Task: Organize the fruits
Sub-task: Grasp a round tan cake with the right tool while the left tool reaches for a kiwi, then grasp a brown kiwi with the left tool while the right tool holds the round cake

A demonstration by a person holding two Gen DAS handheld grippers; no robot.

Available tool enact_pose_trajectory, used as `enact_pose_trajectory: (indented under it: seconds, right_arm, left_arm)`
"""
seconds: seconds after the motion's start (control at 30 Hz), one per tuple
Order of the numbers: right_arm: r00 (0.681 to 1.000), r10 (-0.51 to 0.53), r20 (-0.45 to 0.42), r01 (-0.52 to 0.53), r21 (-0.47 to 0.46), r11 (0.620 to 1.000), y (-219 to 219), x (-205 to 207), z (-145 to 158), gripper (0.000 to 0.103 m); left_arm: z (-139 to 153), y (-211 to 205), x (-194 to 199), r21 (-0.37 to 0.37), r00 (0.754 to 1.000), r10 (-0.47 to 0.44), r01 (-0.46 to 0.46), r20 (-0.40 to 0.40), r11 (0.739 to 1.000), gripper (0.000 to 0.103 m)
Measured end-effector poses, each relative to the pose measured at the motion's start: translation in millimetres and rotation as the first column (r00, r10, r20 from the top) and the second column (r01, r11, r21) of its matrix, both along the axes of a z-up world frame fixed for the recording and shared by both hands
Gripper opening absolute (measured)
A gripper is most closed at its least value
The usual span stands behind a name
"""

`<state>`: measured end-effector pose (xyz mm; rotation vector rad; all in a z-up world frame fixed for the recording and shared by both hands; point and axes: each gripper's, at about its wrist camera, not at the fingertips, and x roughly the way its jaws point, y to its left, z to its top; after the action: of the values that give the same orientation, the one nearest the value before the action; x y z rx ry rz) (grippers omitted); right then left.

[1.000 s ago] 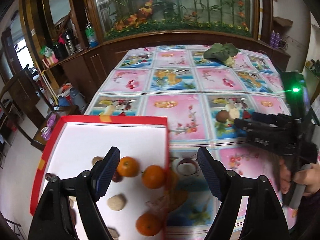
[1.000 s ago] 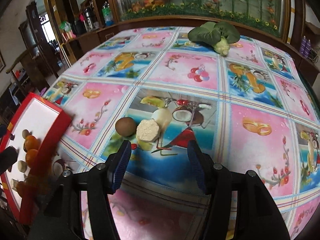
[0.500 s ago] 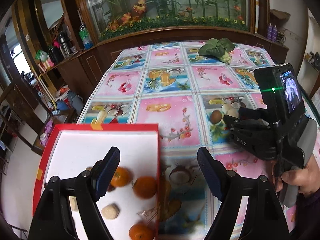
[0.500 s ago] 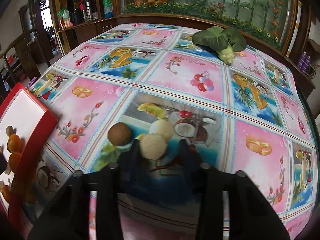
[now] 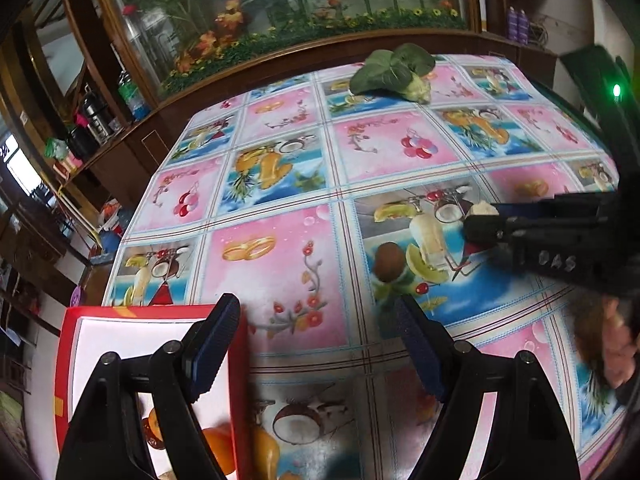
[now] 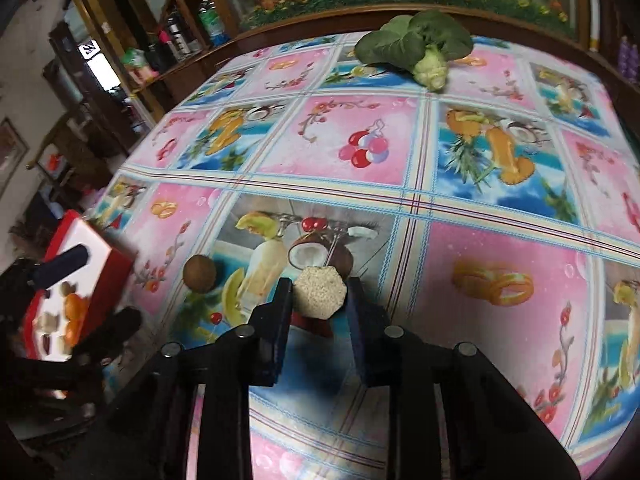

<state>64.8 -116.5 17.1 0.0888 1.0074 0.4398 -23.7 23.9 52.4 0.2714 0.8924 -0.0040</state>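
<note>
Fruits: oranges [image 6: 74, 306] and others already in red tray [image 6: 118, 258] at table's left edge. Right gripper [image 6: 320, 300] clamps pale rough fruit [image 6: 320, 292]; brown fruit [image 6: 199, 273] remains on tablecloth. Left gripper [image 5: 316, 344] spread, empty.

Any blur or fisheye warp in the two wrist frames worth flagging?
Left wrist: strong barrel warp bends the tablecloth grid; the hand at the right edge is smeared, the left claw is sharp. Right wrist: the beige round item in the right claw is crisp; the red tray at the left edge is soft and overexposed.
</note>
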Motion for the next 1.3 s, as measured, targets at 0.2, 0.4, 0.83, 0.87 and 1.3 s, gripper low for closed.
enact_pose_trajectory:
  seconds: [0.2,0.4,0.83,0.87,1.3]
  right_arm:
    - [0.998,0.018,-0.065,-0.01,0.132,0.991,-17,8,-3,0.029]
    - [0.99,0.006,-0.144,0.031,0.249,0.968,-31,16,-8,0.029]
    - [0.983,-0.023,-0.184,0.074,0.277,0.958,-33,20,-10,0.029]
    - [0.983,-0.024,-0.183,0.075,0.276,0.958,-32,20,-9,0.029]
    - [0.997,-0.049,-0.056,0.051,0.051,0.997,-4,6,0,0.029]
  left_arm:
    - [-3,-10,4,0.002,0.999,-0.046,0.046,-0.013,0.999,0.079]
    - [-9,-18,18,-0.008,0.997,-0.067,0.067,-0.034,0.998,0.079]
    - [-26,-21,38,-0.057,0.996,-0.047,0.043,-0.073,0.997,0.061]
    - [-27,-21,40,-0.063,0.996,-0.046,0.041,-0.078,0.997,0.059]
    - [-31,-35,39,-0.096,0.994,-0.077,0.069,-0.077,0.993,0.022]
